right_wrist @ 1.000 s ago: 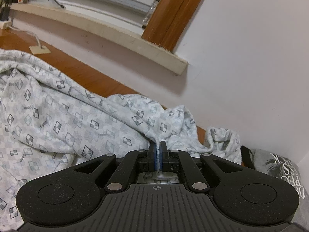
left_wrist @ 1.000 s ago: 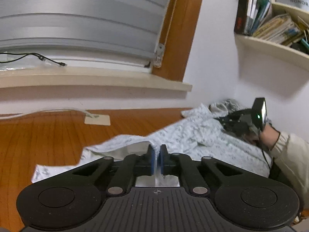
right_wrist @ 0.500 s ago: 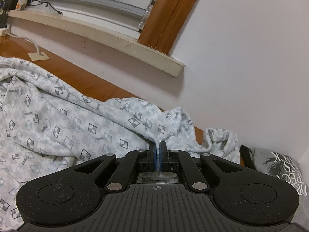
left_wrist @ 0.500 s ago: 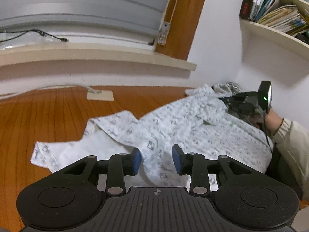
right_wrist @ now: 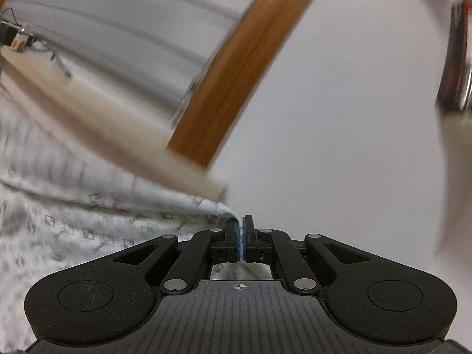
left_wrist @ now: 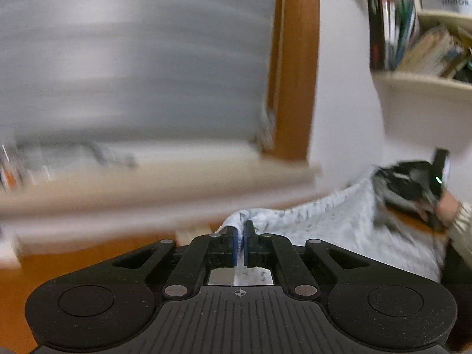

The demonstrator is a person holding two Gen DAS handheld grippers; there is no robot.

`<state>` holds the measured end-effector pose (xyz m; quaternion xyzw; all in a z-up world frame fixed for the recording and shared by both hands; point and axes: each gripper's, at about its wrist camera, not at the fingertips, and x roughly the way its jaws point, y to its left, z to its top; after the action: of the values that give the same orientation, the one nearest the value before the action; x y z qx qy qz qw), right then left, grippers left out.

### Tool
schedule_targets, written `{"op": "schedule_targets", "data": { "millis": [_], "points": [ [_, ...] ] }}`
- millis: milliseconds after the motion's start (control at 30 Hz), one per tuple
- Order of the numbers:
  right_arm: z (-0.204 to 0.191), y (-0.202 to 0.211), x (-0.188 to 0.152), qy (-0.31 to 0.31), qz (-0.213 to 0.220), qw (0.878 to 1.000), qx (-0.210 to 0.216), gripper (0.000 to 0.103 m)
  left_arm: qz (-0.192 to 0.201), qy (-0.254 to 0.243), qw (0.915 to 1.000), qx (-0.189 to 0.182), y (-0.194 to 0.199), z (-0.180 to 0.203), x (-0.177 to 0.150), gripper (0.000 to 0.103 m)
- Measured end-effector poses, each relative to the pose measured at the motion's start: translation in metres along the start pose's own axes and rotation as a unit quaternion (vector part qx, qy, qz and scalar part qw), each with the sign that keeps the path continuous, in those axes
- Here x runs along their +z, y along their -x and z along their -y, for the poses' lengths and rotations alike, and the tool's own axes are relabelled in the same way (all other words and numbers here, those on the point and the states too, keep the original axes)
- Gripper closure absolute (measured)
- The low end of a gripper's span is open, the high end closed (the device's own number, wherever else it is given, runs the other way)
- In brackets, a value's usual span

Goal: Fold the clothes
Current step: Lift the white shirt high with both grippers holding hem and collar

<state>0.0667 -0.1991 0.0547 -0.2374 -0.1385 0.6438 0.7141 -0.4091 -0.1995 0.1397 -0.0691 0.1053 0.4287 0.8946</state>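
The garment is a white cloth with a small grey square print (left_wrist: 339, 218). In the left wrist view it stretches from my left gripper (left_wrist: 242, 230) across to the right, where a hand holds the other gripper (left_wrist: 413, 183). My left jaws are closing, and their blue pads pinch a raised fold of this cloth. In the right wrist view my right gripper (right_wrist: 242, 224) is shut on an edge of the same garment (right_wrist: 88, 215), which hangs away to the left. Both views are blurred by motion.
A pale window sill (left_wrist: 147, 183) runs below grey blinds (left_wrist: 132, 59), with an orange-brown wooden frame (left_wrist: 295, 73) beside them. A shelf of books (left_wrist: 413, 44) hangs on the white wall at upper right. A brown wooden surface (left_wrist: 73, 259) lies below. A sleeve (left_wrist: 464, 221) enters from the right.
The left gripper opened, then shut again on a fold of the garment. Both grippers rose, lifting the cloth off the wooden surface. The right gripper kept its hold.
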Motion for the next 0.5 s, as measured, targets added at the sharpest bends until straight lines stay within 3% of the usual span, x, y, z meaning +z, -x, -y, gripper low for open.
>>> {"op": "schedule_targets", "data": {
  "millis": [233,500],
  "points": [
    [0.019,0.028,0.096,0.059,0.090,0.993,-0.049,0.101,0.111,-0.035,0.9912,0.063,0.043,-0.009,0.097,0.099],
    [0.083,0.089,0.203,0.056,0.180,0.973,-0.130,0.101,0.210,-0.072,0.9709,0.090,0.100,0.019,0.193,0.099]
  ]
}}
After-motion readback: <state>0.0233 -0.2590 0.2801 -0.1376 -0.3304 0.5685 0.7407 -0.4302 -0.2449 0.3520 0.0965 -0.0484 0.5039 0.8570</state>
